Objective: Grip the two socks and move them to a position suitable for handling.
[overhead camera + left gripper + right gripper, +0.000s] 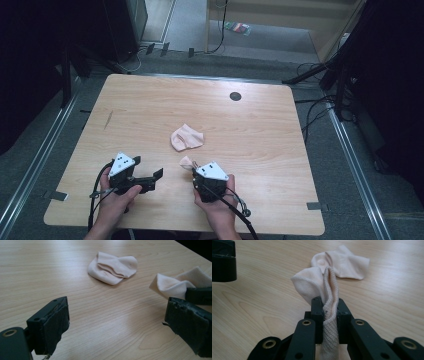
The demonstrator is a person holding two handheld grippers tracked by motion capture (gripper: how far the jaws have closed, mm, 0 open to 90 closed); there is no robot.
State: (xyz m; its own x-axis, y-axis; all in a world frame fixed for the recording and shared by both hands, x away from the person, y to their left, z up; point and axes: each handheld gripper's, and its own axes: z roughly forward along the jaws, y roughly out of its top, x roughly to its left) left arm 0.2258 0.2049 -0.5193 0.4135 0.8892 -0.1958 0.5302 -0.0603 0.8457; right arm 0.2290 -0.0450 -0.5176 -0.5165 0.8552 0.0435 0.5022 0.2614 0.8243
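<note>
**What the views keep back**

In the high view the held sock is mostly covered by the right gripper, with a small pale tip showing; its shape there is too small to read. In the right gripper view its lower end runs off the bottom edge between the jaws. In the left gripper view its right side is cut by the frame and partly hidden behind a black jaw. The left gripper loses its right jaw at that edge. The dark spot on the table is perhaps a hole.
</note>
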